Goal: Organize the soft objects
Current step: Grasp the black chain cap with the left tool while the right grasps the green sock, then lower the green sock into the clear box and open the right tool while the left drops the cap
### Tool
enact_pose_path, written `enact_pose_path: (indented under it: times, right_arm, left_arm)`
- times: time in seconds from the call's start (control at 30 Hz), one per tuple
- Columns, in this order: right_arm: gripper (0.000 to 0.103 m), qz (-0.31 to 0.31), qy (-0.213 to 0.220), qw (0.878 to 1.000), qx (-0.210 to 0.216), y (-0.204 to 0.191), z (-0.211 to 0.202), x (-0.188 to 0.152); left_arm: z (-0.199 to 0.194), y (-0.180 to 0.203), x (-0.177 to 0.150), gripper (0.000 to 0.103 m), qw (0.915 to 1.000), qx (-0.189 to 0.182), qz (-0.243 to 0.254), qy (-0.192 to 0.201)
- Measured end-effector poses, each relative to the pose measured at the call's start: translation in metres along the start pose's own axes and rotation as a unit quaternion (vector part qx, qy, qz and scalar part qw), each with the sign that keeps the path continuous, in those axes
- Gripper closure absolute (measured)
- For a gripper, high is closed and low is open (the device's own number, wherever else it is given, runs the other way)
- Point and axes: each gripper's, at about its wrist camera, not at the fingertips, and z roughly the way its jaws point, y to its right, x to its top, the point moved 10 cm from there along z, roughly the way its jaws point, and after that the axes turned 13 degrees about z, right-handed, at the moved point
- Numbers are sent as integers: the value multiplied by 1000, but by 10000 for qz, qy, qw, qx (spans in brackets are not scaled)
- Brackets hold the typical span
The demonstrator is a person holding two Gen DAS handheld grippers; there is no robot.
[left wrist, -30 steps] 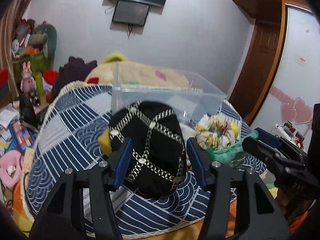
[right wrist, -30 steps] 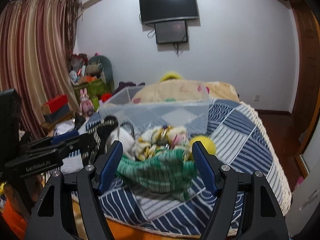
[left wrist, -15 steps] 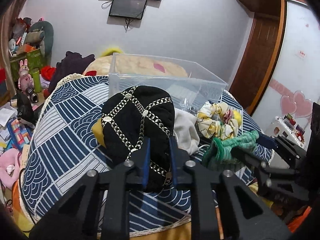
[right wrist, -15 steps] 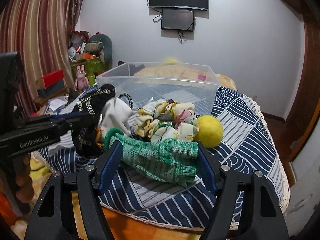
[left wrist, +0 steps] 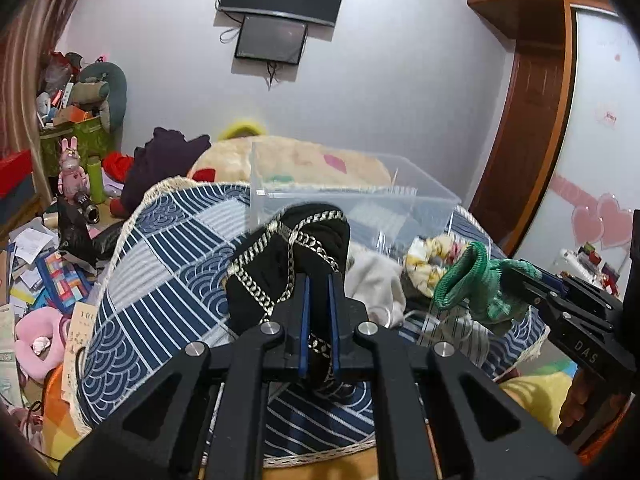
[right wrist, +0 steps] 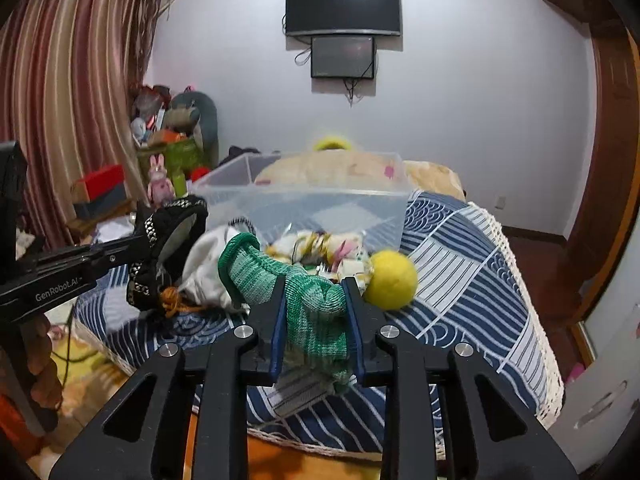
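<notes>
My left gripper [left wrist: 318, 280] is shut on a black cap with metal chain trim [left wrist: 292, 256] and holds it lifted above the blue patterned cloth [left wrist: 168, 264]. The cap also shows in the right wrist view [right wrist: 168, 252]. My right gripper [right wrist: 316, 284] is shut on a green knitted glove [right wrist: 308, 300], also lifted; the glove shows in the left wrist view [left wrist: 472, 284]. On the cloth lie a white cloth item [right wrist: 208, 268], a floral yellow scrunchie [right wrist: 320, 248] and a yellow ball [right wrist: 390, 280]. A clear plastic bin [right wrist: 320, 208] stands behind them.
The cloth-covered surface has a fringed edge [right wrist: 516, 264] dropping off on the right. Cluttered toys and boxes [left wrist: 72, 128] stand at the left, papers and a pink cushion [left wrist: 36, 336] on the floor. A wooden wardrobe [left wrist: 520, 120] is at the right.
Both grippers have closed: the left on the black cap, the right on the green glove. Both items are now raised off the cloth.
</notes>
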Motion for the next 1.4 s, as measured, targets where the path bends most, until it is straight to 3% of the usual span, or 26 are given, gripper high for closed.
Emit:
enact_pose_path:
  times: [0.5,0.6,0.73,0.8,0.87,0.93,0.97,1.1,1.23,1.3,1.37,1.4]
  right_arm:
    - [85,203,575,9980,175,1,-19,49]
    - [85,237,625,9976,198,3,-17,56]
    - [85,249,589,9977,223,3,-15,53]
    - [85,256,533,9980,215,5,-12,50]
    - [85,299,466,9982,227,6,-8,46]
    - [85,321,408,9984,243,8,-5,45]
    - [85,328,381,9984,245,8,-4,43]
    - [85,321,333,9986,241,8,-3,39]
    - [85,306,317,9987,255,7,-4,37]
    - [85,309,319,9987,262,7,-4,37]
    - [85,315,305,9987,274,7,-4,37]
    - [85,319,292,9987,271,7,-3,36]
  left_arm:
    - [-20,-6,66,102,9971,84,257,717]
    - [-10,-5,70,102,9977,24,387,547]
    - [5,-8,51,101,9993,-92,365,75]
    - [6,-6,37,89,9993,-183,313,-93]
    - [6,-2,25,51,9992,-156,328,-180]
    - [4,3,16,31,9991,-112,382,-155]
    - [4,7,11,27,9988,-97,449,-167]
    - [18,13,-8,27,9968,-15,605,-524]
    - [32,-2,-26,27,9963,62,340,-781]
    - [35,-10,-31,35,9967,-2,156,-798]
    - [35,-14,-35,63,9965,-71,135,-828]
    - [35,-16,-36,69,9963,-68,151,-845]
